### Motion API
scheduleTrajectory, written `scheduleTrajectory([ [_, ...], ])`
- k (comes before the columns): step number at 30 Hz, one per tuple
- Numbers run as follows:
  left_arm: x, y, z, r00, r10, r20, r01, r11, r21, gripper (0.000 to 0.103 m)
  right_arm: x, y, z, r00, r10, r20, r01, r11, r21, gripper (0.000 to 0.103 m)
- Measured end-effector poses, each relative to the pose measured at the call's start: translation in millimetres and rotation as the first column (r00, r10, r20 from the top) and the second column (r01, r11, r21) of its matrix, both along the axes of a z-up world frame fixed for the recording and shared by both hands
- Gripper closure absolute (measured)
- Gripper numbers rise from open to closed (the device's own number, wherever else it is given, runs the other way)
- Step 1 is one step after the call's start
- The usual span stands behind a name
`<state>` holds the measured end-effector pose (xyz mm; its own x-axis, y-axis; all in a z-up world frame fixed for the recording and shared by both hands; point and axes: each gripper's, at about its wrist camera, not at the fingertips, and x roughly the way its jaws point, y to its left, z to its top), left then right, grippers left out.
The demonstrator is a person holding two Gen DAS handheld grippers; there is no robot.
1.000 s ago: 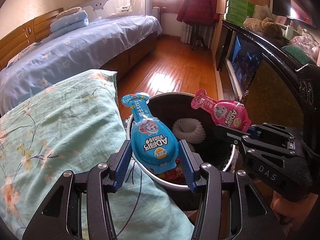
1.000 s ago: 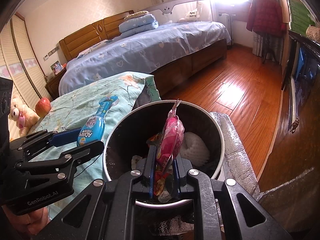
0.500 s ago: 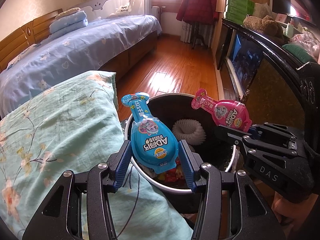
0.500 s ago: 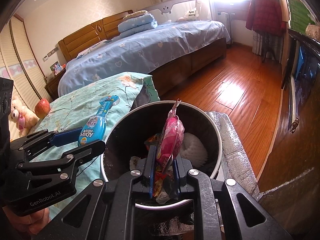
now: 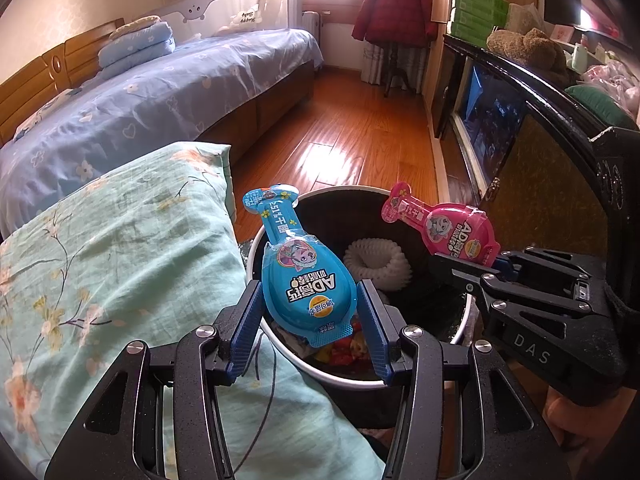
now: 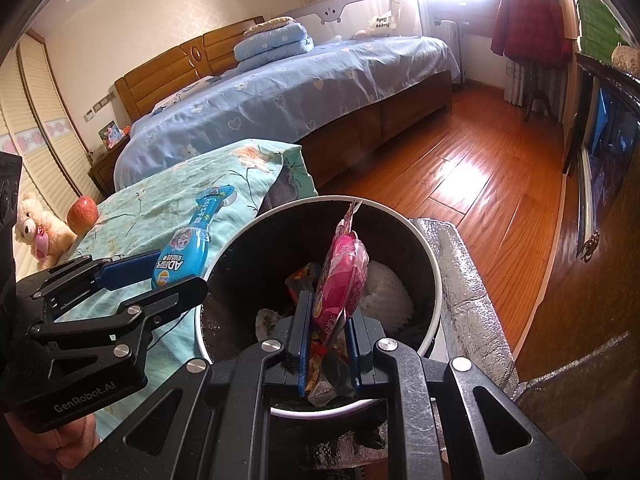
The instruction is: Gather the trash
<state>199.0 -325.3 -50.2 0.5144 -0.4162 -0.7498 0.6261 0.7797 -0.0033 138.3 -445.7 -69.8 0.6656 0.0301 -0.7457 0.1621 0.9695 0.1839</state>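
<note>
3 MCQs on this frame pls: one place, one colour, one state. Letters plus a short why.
1. Where is the white foam net?
A. On the blue bed
B. Inside the trash bin
C. On the wooden floor

2. What colour is the packet in the right gripper?
A. Pink
B. Green
C. Yellow

3. What state is the left gripper in?
A. Open and empty
B. Resting on the floral cover
C. Shut on the blue packet

Answers:
1. B, the net lies against the dark inner wall of the trash bin.
2. A, the pink packet stands between the right jaws, above the bin.
3. C, the left jaws press both sides of the blue packet, held over the bin's near rim.
</note>
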Motion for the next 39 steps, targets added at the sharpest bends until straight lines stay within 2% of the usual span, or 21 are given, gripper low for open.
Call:
scheduleTrajectory([
  [15, 0, -1, 1, 1.0, -0.003, -0.001, 0.003, 1.0, -0.001, 0.056, 5, -6, -1, 1.0, -0.004, -0.022, 0.004, 1.0, 0.019, 0.088],
  [20, 1, 3, 4, 1.0, -0.002, -0.008, 0.002, 1.0, -0.005, 0.054, 3, -13, 0, 0.999, -0.022, -0.03, 0.024, 0.999, 0.048, 0.081],
  [24, -3, 17, 9, 1.0, 0.021, 0.006, -0.021, 0.999, -0.025, 0.048, -5, -15, 7, 0.999, -0.045, -0.009, 0.045, 0.997, 0.059, 0.061],
  [27, -7, 31, 11, 0.999, 0.042, 0.009, -0.042, 0.998, -0.037, 0.048, -10, -9, 12, 0.999, -0.038, -0.001, 0.038, 0.998, 0.055, 0.059],
  [29, -12, 46, 11, 0.998, 0.07, 0.006, -0.07, 0.996, -0.052, 0.048, -15, -2, 16, 0.999, -0.031, 0.011, 0.03, 0.998, 0.059, 0.054],
  [34, -30, 87, 14, 0.99, 0.144, -0.006, -0.143, 0.984, -0.108, 0.048, -30, 19, 25, 0.998, -0.034, 0.053, 0.031, 0.998, 0.063, 0.031],
  [36, -42, 106, 15, 0.984, 0.176, 0.002, -0.175, 0.976, -0.127, 0.046, -36, 27, 29, 0.997, -0.036, 0.074, 0.031, 0.997, 0.067, 0.025],
  [39, -56, 132, 16, 0.975, 0.223, 0.018, -0.218, 0.965, -0.149, 0.04, -52, 47, 34, 0.992, -0.036, 0.118, 0.028, 0.997, 0.071, 0.014],
])
